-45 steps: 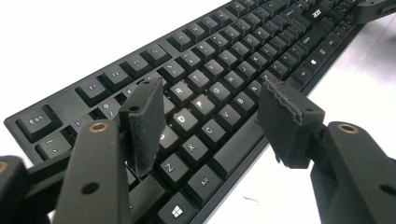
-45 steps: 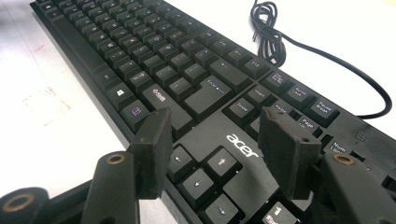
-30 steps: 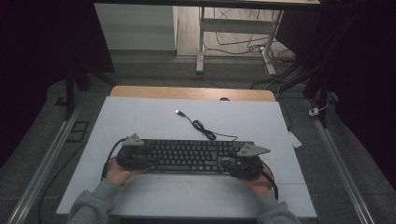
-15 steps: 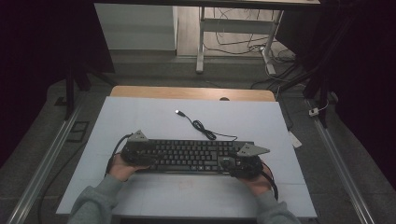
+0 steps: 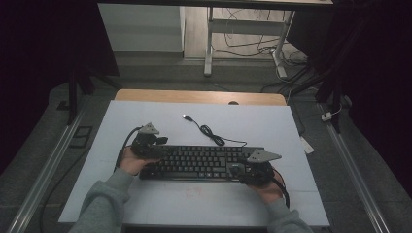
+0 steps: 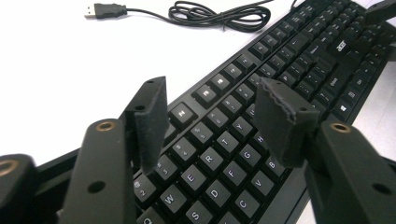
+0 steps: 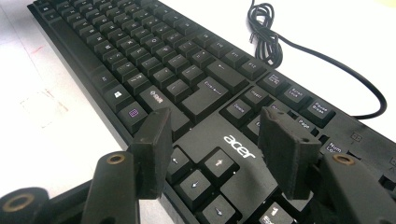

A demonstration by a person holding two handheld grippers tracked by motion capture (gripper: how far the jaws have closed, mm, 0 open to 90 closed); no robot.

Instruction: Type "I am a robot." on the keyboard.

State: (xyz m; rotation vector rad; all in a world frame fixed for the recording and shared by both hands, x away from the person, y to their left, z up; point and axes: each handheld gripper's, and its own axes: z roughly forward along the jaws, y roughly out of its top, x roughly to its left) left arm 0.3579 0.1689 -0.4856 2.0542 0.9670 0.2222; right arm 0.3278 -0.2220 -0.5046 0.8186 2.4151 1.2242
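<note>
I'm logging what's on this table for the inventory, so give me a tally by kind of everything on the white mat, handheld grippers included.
Keyboard: 1, the black acer keyboard
USB cable: 1, the black coiled cable with its plug lying loose on the mat
Gripper: 2, left gripper and right gripper, each over one end of the keyboard
Total: 4

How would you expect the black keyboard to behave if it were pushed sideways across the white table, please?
The keyboard looks like a long rigid slab lying flat, so it would probably slide as one piece, not bend or tip. Pushed at one end, it may pivot. Its loosely coiled cable would likely drag behind floppily.
</note>
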